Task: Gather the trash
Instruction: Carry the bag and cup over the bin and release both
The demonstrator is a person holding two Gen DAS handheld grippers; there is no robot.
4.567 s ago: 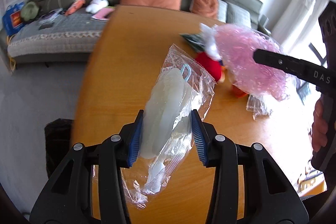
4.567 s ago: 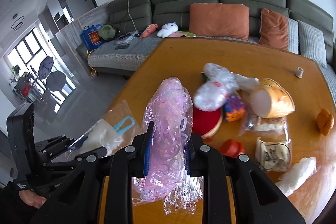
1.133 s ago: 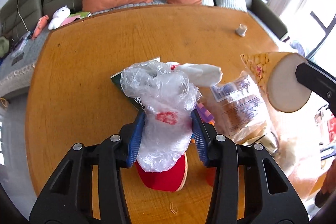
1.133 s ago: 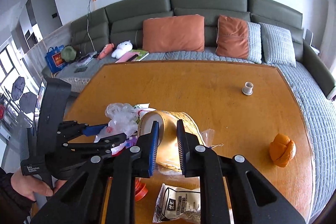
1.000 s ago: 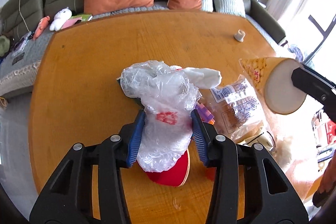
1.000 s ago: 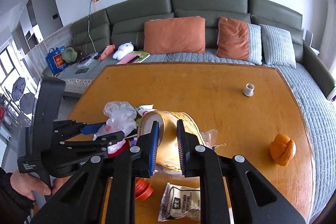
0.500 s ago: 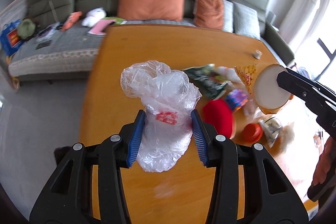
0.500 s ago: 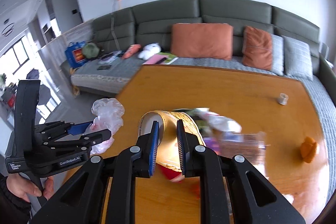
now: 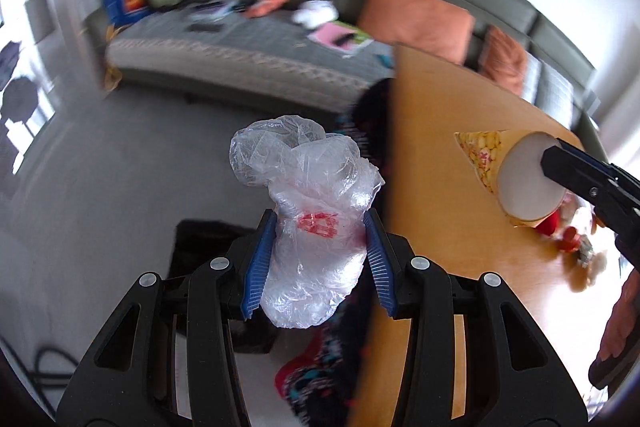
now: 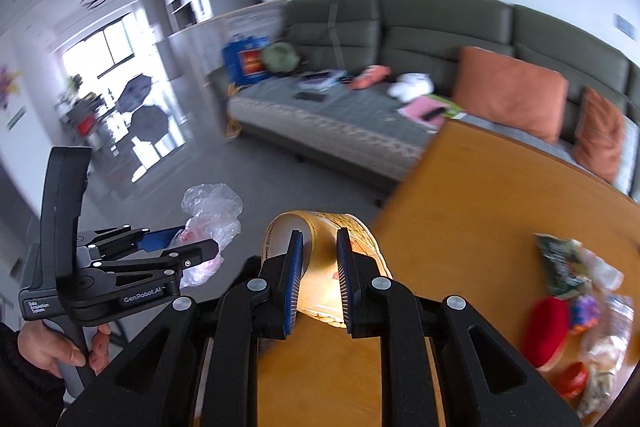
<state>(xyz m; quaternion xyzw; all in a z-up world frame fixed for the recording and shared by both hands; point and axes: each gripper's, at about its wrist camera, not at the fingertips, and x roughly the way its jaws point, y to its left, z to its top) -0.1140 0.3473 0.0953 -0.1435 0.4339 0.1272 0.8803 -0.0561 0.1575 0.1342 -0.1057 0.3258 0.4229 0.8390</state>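
Note:
My left gripper (image 9: 318,227) is shut on a crumpled clear plastic bag (image 9: 312,211) with a red print, held over the floor just past the table's left edge. It also shows in the right wrist view (image 10: 212,215). My right gripper (image 10: 319,241) is shut on a yellow patterned paper cup (image 10: 328,259), held above the table's left edge. The cup also shows in the left wrist view (image 9: 508,175). A black bin (image 9: 204,247) stands on the floor below the left gripper, mostly hidden.
The wooden table (image 10: 500,219) holds more trash at the right: a green wrapper (image 10: 556,263), a red lid (image 10: 546,331), clear wrappers (image 10: 608,331). A grey sofa (image 10: 400,39) with orange cushions stands behind. Colourful cloth (image 9: 320,375) lies by the table edge.
Both grippers have swung left with their loads, off the trash pile. The bag now hangs over the floor and the bin; the cup is at the table's left edge.

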